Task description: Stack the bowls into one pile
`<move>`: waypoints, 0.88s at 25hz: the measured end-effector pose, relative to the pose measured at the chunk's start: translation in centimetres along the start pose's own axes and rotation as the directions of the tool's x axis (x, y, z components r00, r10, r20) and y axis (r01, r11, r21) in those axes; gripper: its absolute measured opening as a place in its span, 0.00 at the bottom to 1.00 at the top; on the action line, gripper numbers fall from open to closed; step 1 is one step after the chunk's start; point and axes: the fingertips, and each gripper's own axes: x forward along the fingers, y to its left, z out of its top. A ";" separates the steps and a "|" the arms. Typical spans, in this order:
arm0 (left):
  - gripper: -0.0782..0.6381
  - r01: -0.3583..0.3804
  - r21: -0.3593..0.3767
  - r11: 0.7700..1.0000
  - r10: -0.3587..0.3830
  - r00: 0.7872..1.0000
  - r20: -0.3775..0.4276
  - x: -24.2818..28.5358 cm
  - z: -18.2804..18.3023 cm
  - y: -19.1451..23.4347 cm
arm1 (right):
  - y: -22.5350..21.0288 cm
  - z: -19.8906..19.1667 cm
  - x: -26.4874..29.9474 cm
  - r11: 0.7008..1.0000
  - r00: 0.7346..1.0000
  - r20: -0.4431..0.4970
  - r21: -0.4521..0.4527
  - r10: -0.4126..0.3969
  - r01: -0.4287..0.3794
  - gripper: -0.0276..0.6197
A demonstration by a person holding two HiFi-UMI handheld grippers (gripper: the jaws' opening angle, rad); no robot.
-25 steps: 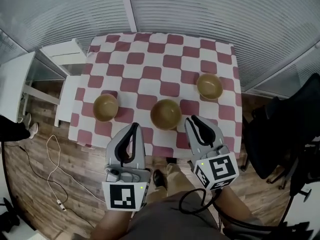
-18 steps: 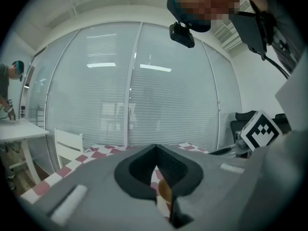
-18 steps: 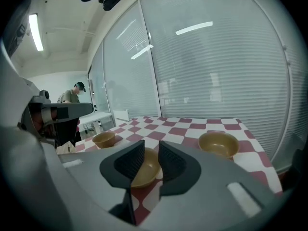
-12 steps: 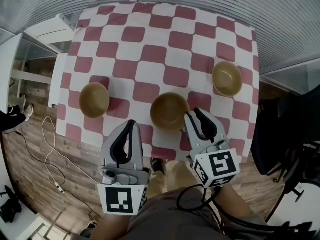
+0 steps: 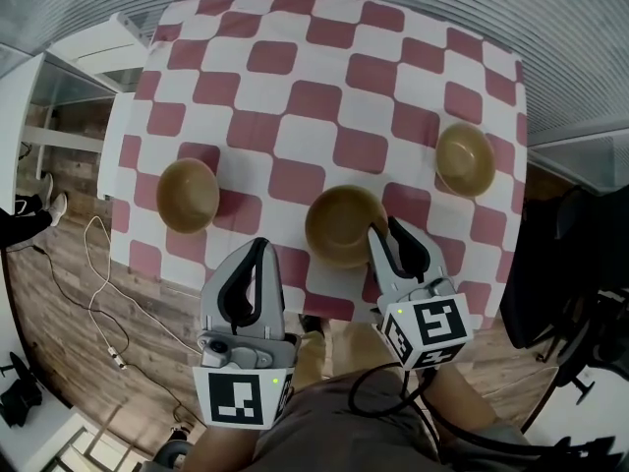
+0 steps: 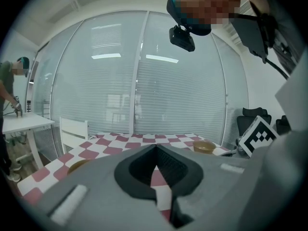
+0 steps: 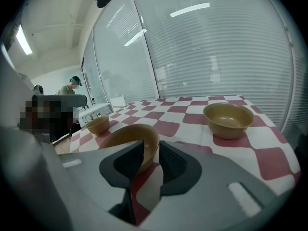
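Three tan bowls stand apart on the red-and-white checked table (image 5: pixel 295 57). In the head view they are the left bowl (image 5: pixel 187 195), the middle bowl (image 5: pixel 344 226) and the right bowl (image 5: pixel 466 159). My right gripper (image 5: pixel 388 232) straddles the middle bowl's near right rim, one finger inside and one outside. In the right gripper view the middle bowl's wall (image 7: pixel 130 136) fills the narrow gap of my right gripper (image 7: pixel 153 150). My left gripper (image 5: pixel 256 254) hangs shut and empty over the table's near edge, between the left and middle bowls; its tips (image 6: pixel 155 149) meet.
The right bowl (image 7: pixel 228 120) sits ahead and to the right of the held rim, and the left bowl (image 7: pixel 97 124) lies far to the left. A white chair (image 5: pixel 88 57) stands left of the table and a black chair (image 5: pixel 580 264) to the right. A cable (image 5: pixel 98 293) lies on the wooden floor.
My right gripper has moved forward onto the middle bowl's rim and closed around it. The left gripper has stayed near the table's edge. The bowls have kept their places.
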 end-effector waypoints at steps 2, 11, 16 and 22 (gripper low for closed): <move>0.11 -0.003 -0.001 1.000 0.003 1.000 0.003 0.0 0.0 0.2 | -0.1 -0.1 0.1 1.000 1.000 -0.006 -0.005 -0.010 0.010 0.23; 0.11 -0.027 0.000 1.000 0.027 1.000 0.002 -0.6 0.2 0.5 | -0.1 0.5 0.1 0.999 1.000 -0.019 0.039 -0.022 0.023 0.11; 0.11 -0.060 0.004 0.998 0.060 0.998 0.024 -1.7 1.5 1.0 | 0.8 2.0 -0.4 0.996 1.000 -0.002 0.082 0.027 -0.027 0.10; 0.11 -0.117 -0.007 0.993 0.117 0.992 0.043 -3.8 3.4 1.6 | 2.1 4.4 -1.5 0.978 0.994 0.026 0.181 0.104 -0.107 0.10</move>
